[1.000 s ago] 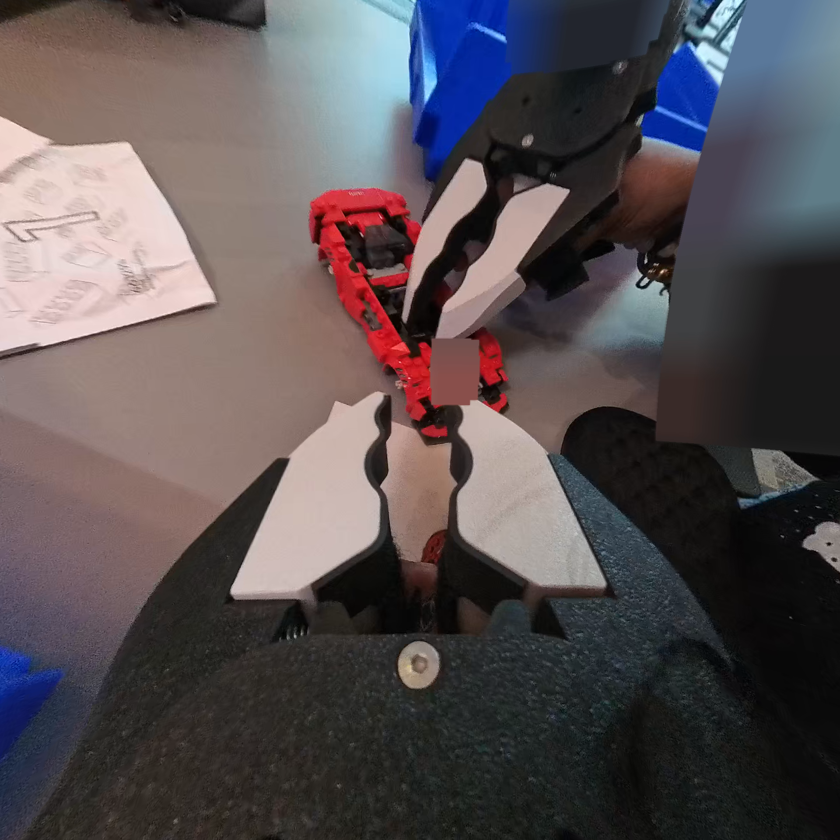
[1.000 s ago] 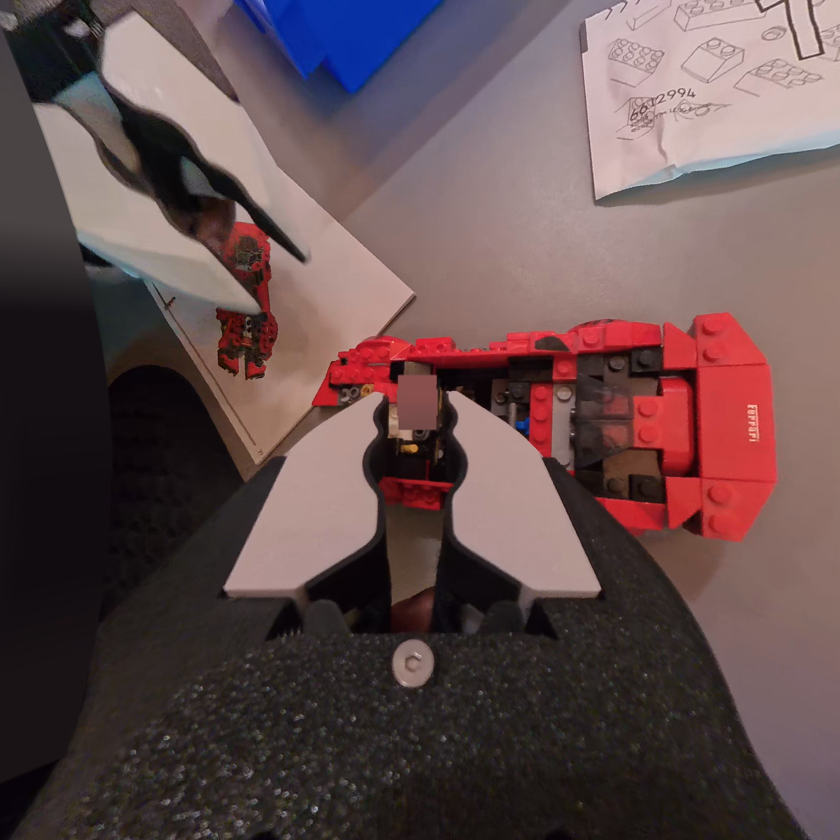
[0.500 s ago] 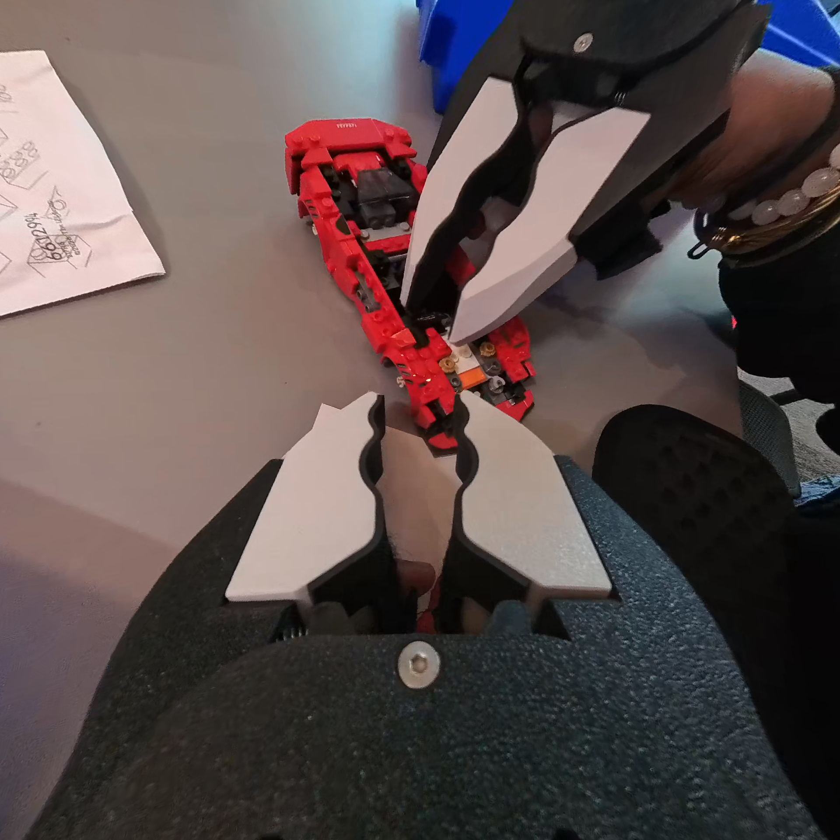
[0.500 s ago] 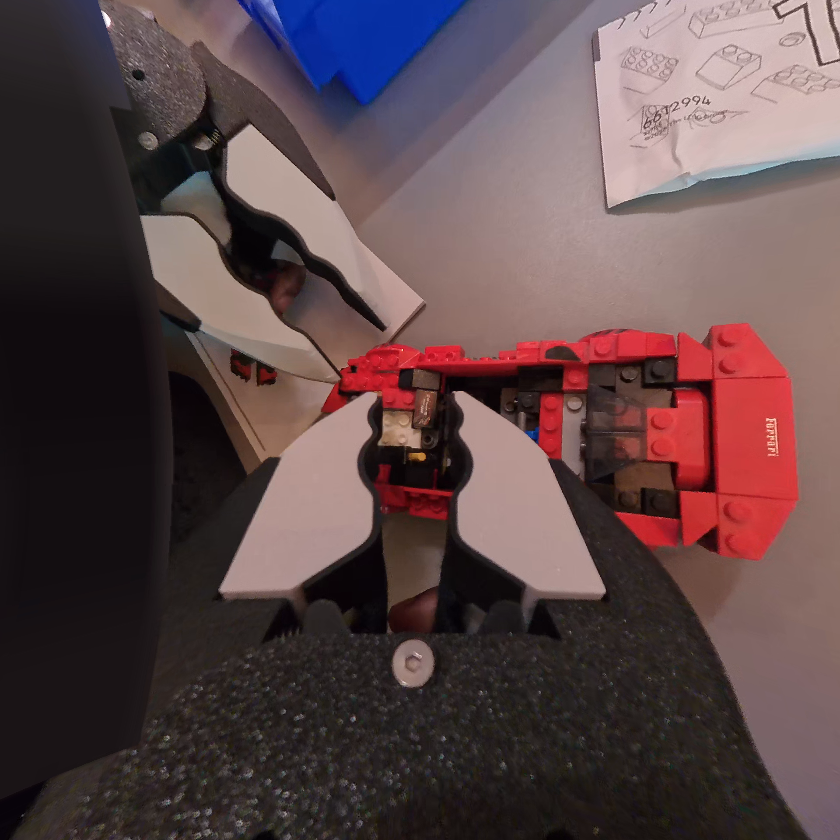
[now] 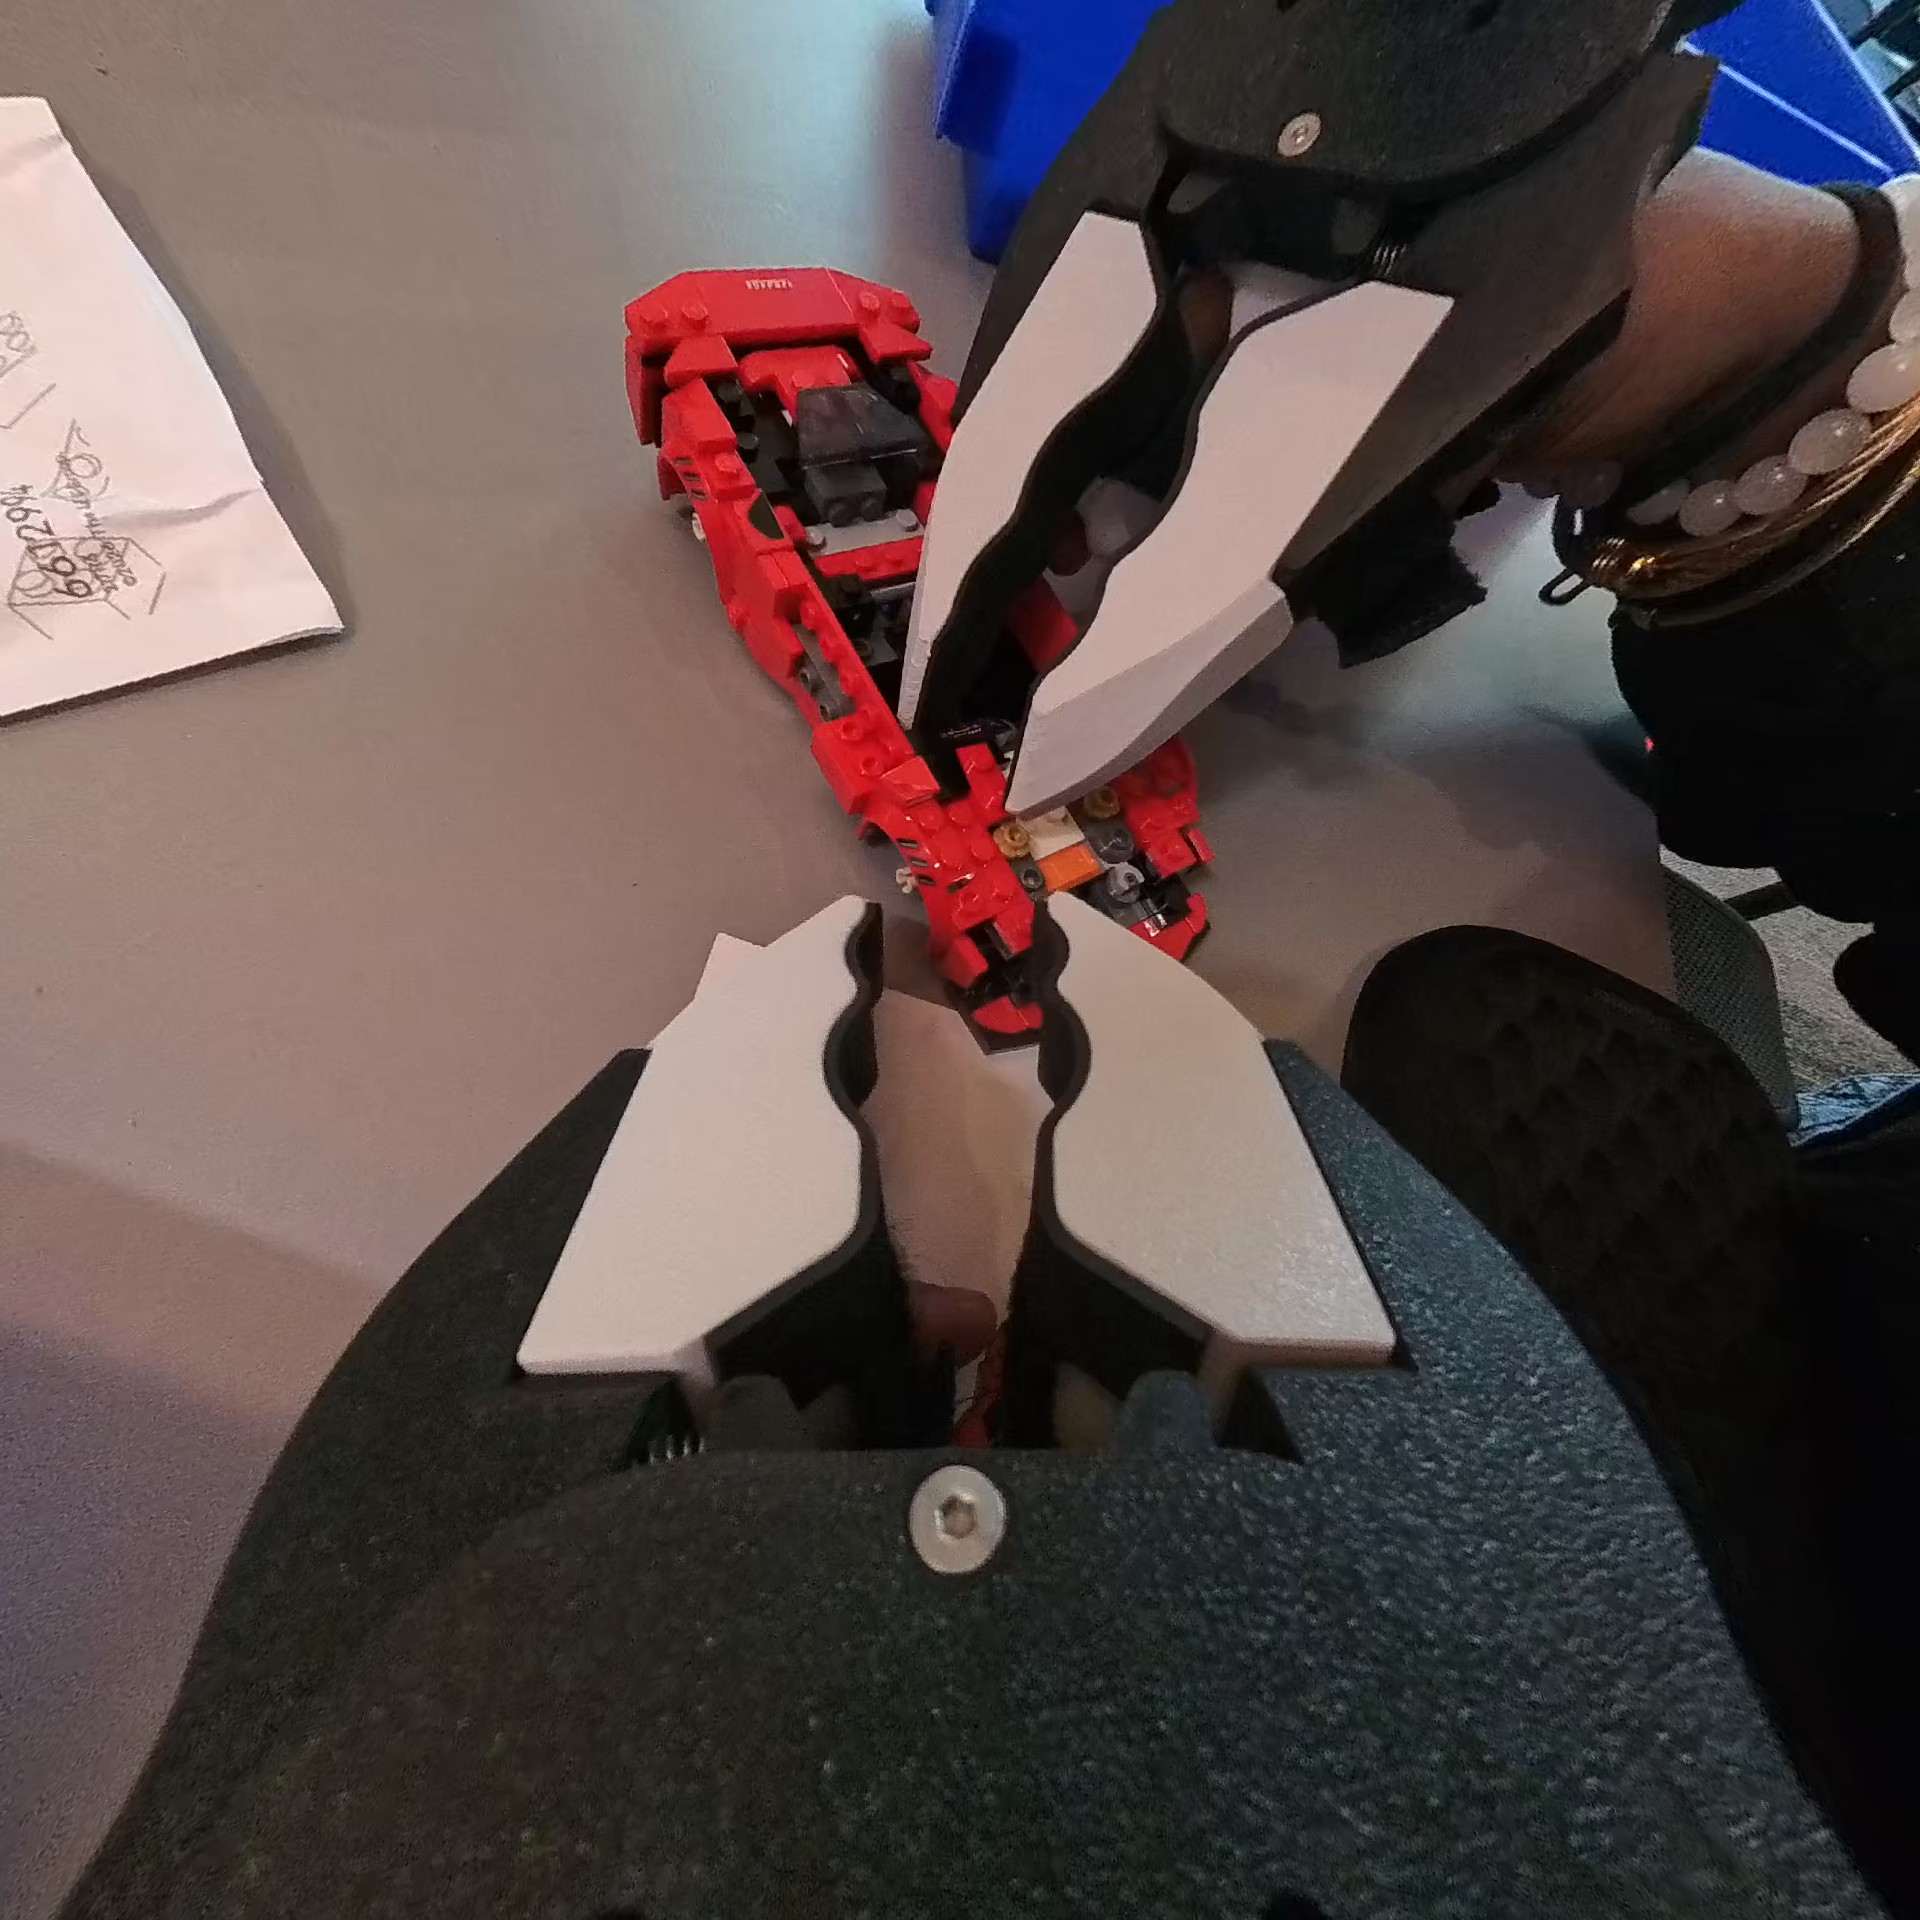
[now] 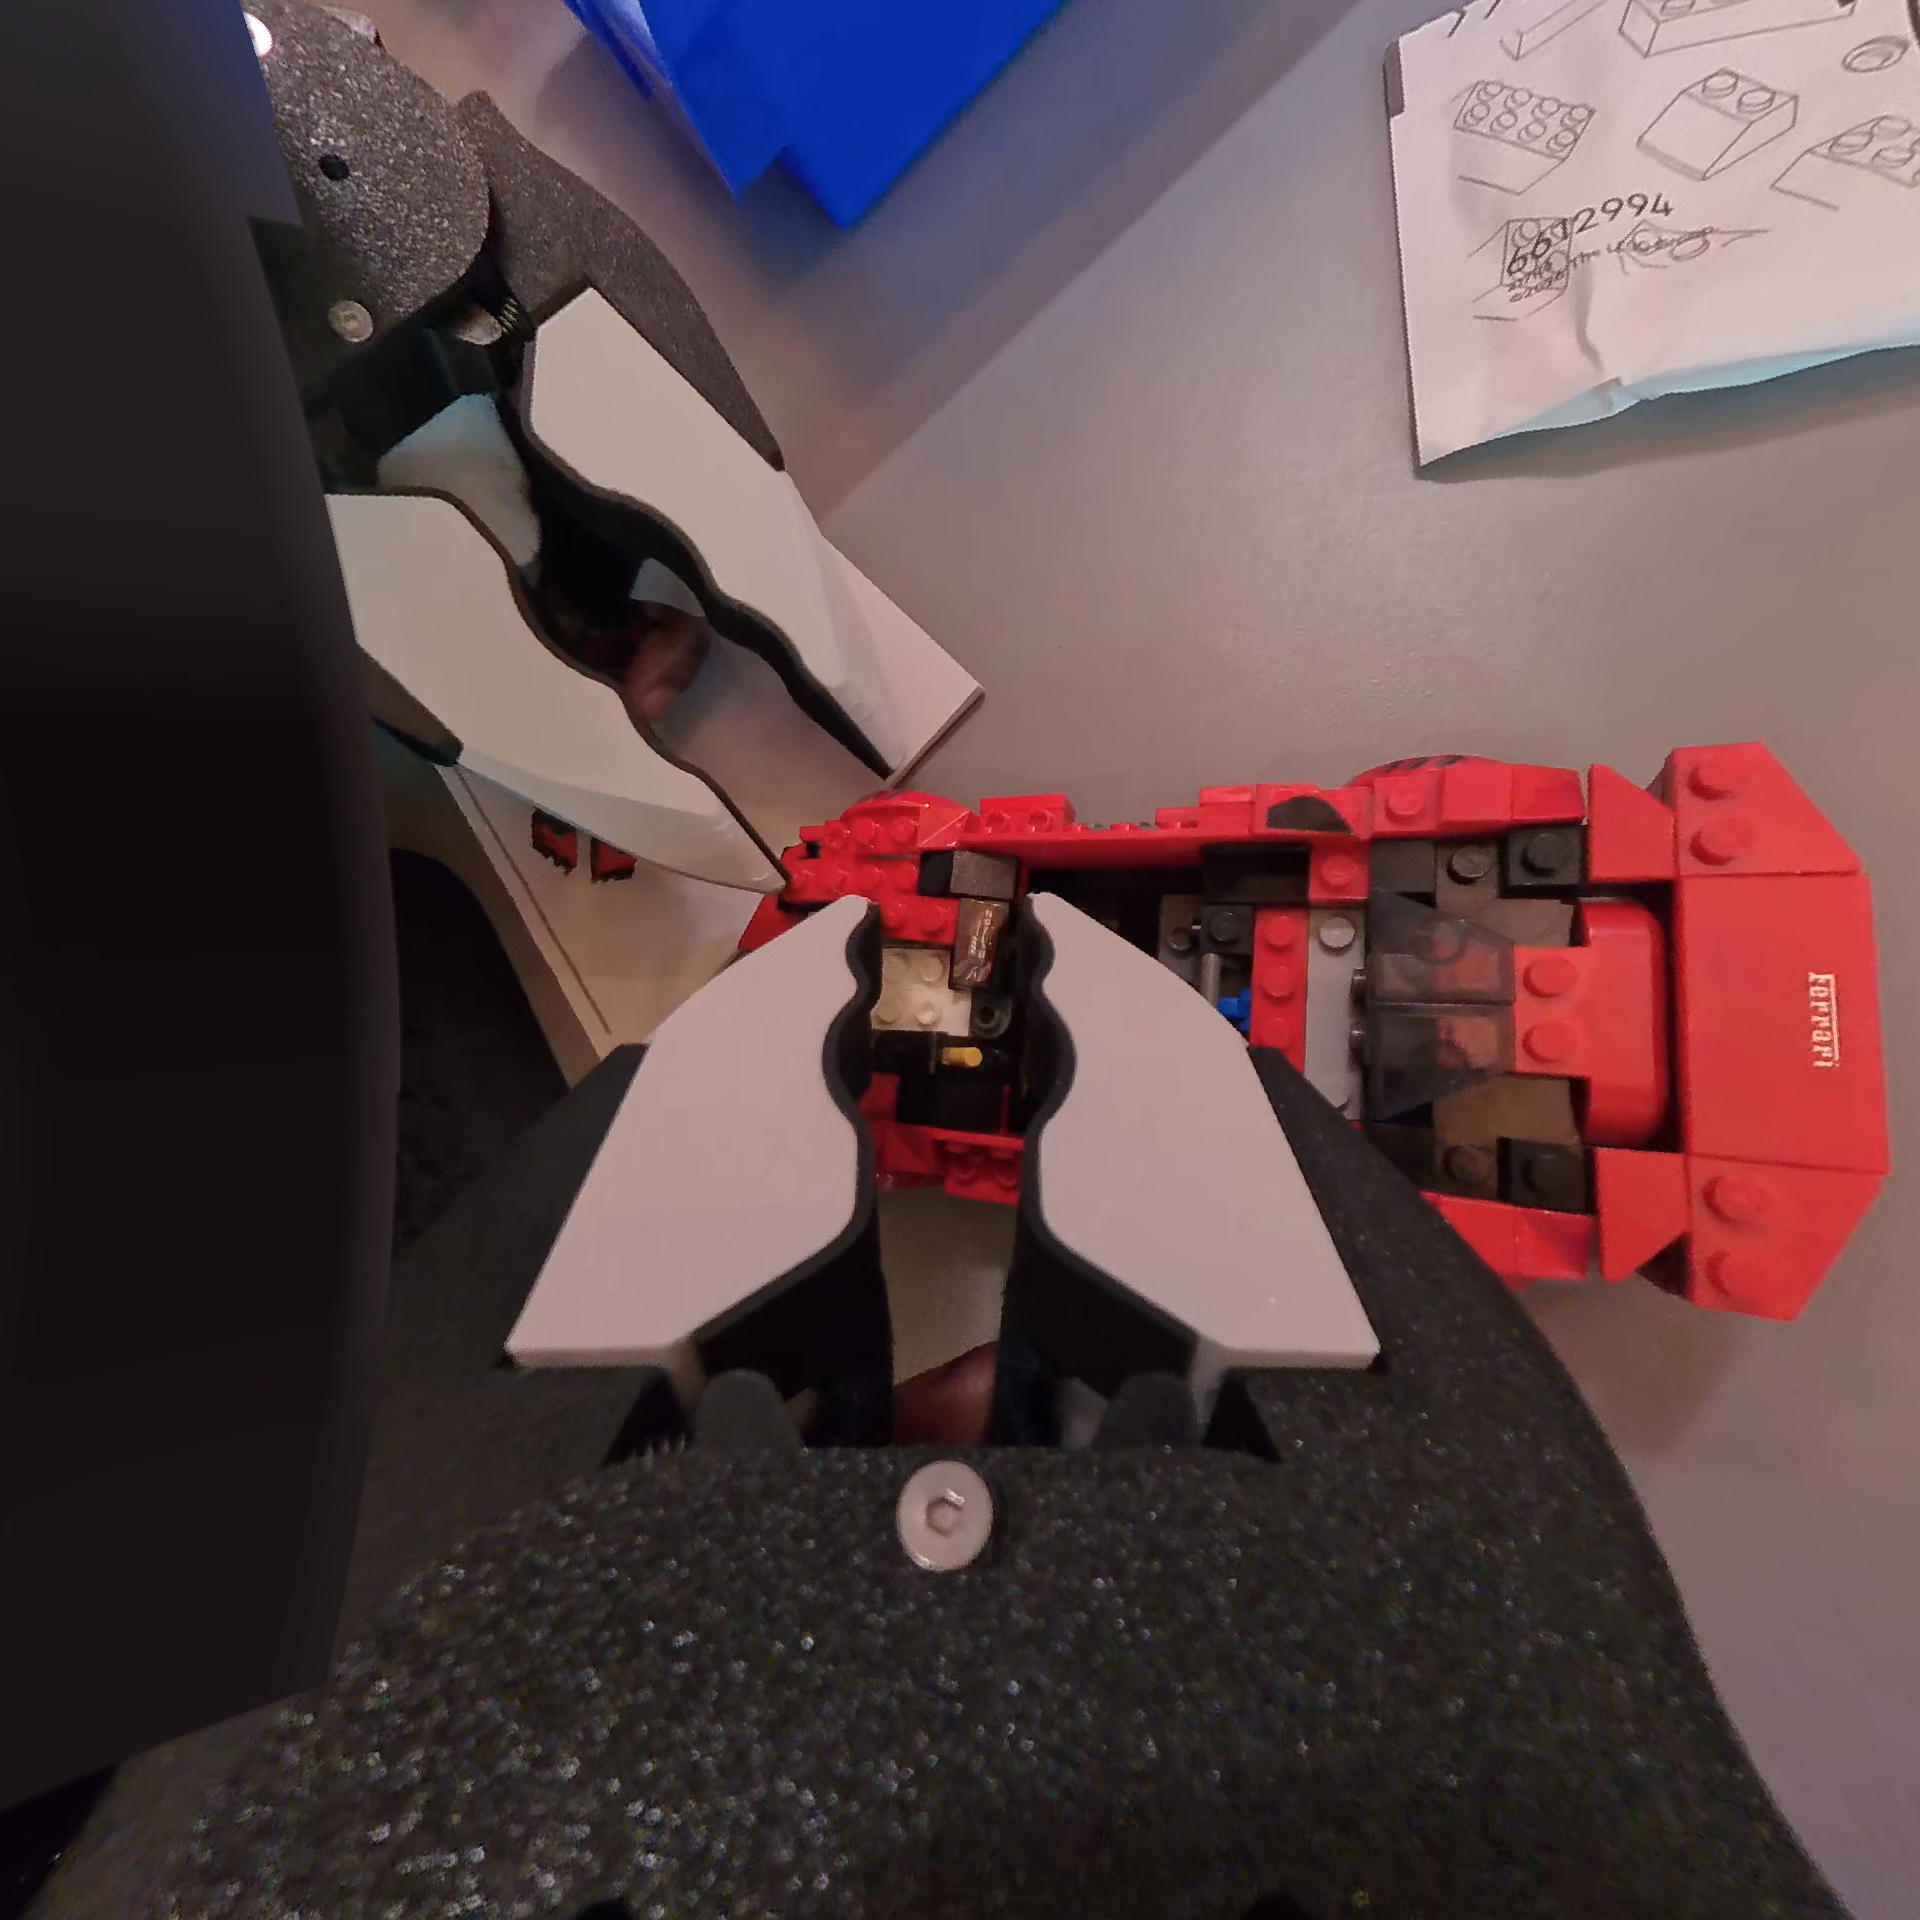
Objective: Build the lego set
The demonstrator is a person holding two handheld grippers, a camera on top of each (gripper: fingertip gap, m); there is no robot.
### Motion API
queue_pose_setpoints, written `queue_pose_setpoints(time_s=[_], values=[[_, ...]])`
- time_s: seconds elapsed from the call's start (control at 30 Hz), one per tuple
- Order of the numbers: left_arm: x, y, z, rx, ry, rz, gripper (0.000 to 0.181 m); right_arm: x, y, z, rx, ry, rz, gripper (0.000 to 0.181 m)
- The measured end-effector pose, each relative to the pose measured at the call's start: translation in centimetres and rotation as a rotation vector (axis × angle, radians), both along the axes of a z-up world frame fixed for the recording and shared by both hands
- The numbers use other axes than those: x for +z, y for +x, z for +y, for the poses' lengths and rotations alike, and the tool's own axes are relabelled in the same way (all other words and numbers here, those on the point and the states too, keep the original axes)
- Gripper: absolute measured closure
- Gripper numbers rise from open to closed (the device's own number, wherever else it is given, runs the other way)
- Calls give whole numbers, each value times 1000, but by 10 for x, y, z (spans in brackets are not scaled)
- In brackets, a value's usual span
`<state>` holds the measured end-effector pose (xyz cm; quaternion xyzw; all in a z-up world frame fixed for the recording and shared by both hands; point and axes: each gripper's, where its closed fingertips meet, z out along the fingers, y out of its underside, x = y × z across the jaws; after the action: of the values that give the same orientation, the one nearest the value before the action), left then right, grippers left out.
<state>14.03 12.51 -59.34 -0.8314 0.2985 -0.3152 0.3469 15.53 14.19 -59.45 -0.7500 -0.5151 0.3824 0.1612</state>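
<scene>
A partly built red lego car (image 5: pixel 790 499) lies on the grey table; it also shows in the right wrist view (image 6: pixel 1558 987). My right gripper (image 6: pixel 940 909) is open, its tips down on the car's open end on either side of a small dark printed piece (image 6: pixel 982 940) that sits on the car. The left wrist view shows it from the front (image 5: pixel 971 764). My left gripper (image 5: pixel 956 914) is open around the car's near tip, the right finger touching it. In the right wrist view (image 6: pixel 831 831) one of its tips touches the car's corner.
A printed paper sheet (image 5: pixel 104 416) lies left of the car, also in the right wrist view (image 6: pixel 1662 260). Blue bins (image 5: pixel 1018 125) stand behind the car. An instruction booklet (image 6: pixel 665 935) lies under the left gripper. A hand with bracelets (image 5: pixel 1714 468) holds the right gripper. The grippers are tip to tip, or close to it.
My left gripper has moved in toward the car until its tips reach the car's near end. My right gripper has stayed over the same spot on the car, a little closer.
</scene>
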Motion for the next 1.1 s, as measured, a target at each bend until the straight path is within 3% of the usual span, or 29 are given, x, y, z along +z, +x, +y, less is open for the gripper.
queue_pose_setpoints(time_s=[0.23,0.5,0.8,0.9,1.1], values=[[1,-2,-4,-27,-7,0,155,-2,1,0,4,-59,-38,157],[43,-43,4,94,95,-69,160,-3,1,0,23,-101,-107,157],[53,-50,-10,99,141,-61,160,-3,1,1,53,-59,-167,156],[54,-53,-15,100,148,-52,160,2,5,0,47,-77,-147,144],[54,-58,-22,113,154,-53,160,8,6,6,12,-37,-109,167]])
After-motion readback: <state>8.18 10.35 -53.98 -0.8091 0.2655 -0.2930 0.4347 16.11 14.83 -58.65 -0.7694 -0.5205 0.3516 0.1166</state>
